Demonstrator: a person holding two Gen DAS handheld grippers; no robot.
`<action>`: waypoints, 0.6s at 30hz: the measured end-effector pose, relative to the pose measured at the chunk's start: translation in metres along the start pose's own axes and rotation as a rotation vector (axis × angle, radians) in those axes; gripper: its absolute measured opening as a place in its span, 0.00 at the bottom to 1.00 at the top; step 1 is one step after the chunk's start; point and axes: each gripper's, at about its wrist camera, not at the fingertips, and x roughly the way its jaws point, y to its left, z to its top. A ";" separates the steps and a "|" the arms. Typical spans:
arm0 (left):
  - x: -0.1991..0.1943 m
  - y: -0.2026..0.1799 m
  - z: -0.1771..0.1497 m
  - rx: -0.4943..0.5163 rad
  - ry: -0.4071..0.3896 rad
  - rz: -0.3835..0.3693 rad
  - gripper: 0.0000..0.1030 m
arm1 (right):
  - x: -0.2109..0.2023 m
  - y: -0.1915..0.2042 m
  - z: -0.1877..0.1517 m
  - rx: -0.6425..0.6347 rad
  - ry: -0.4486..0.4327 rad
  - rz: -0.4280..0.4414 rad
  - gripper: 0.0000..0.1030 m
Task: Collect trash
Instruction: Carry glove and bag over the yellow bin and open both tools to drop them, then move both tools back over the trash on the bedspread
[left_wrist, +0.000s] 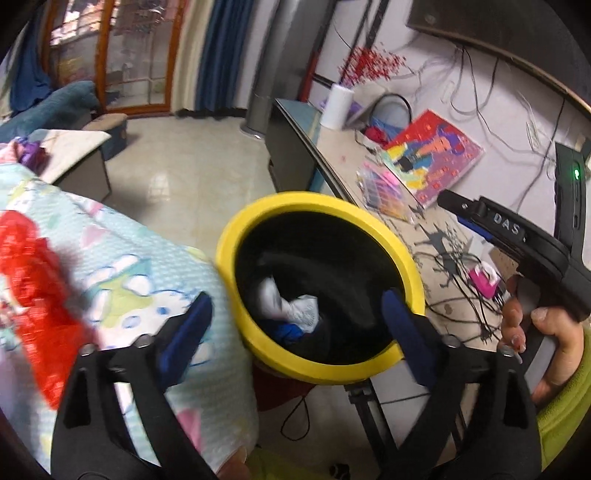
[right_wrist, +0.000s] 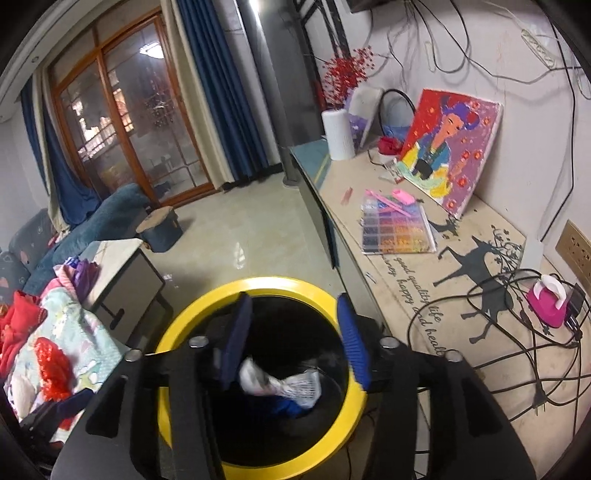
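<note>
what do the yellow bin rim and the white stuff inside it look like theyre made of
Yellow bin rim: probably moulded plastic, smooth and matte, uniform colour with a soft sheen.
White trash in the bin: looks like crumpled paper or thin plastic wrapper, creased, with fine print; too blurred to say which.

The yellow-rimmed bin (right_wrist: 258, 376) gapes open from above, hemmed by patterned bedding (left_wrist: 122, 280) and cable-strewn desk (right_wrist: 461, 295)

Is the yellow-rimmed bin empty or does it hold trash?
Not empty: crumpled white paper and something blue lie inside the yellow-rimmed bin.
</note>
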 end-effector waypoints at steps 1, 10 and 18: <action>-0.007 0.003 0.000 -0.009 -0.016 0.011 0.89 | -0.003 0.004 0.000 -0.009 -0.007 0.006 0.52; -0.063 0.031 0.002 -0.074 -0.137 0.117 0.89 | -0.037 0.051 -0.001 -0.086 -0.055 0.108 0.68; -0.103 0.052 -0.009 -0.103 -0.217 0.210 0.89 | -0.062 0.092 -0.007 -0.181 -0.074 0.191 0.71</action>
